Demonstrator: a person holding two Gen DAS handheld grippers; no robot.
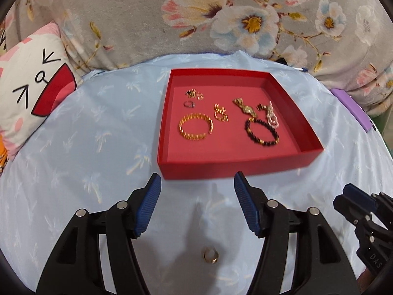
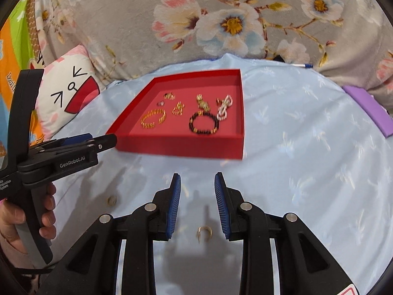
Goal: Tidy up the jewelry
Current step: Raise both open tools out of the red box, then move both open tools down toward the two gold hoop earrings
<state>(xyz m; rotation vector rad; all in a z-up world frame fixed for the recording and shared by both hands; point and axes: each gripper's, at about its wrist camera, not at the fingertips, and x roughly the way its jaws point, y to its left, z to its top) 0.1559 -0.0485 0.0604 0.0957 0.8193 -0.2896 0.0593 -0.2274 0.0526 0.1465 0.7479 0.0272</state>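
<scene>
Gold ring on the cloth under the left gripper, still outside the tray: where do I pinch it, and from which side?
The gold ring seems to lie nearly flat on the blue cloth, so there is no upright edge. Come straight down with the open left gripper, one pad either side, and pinch across the band's outer rim; expect cloth to bunch.

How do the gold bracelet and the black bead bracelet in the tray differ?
The gold bracelet is made of flat gold links; the black bracelet is a string of round dark beads with a few gold ones. The gold bracelet lies on the tray's left side, clear of other pieces; the black bracelet lies on the right, touching the gold pendant and pink chain. Both lie flat as loops of similar size.
</scene>
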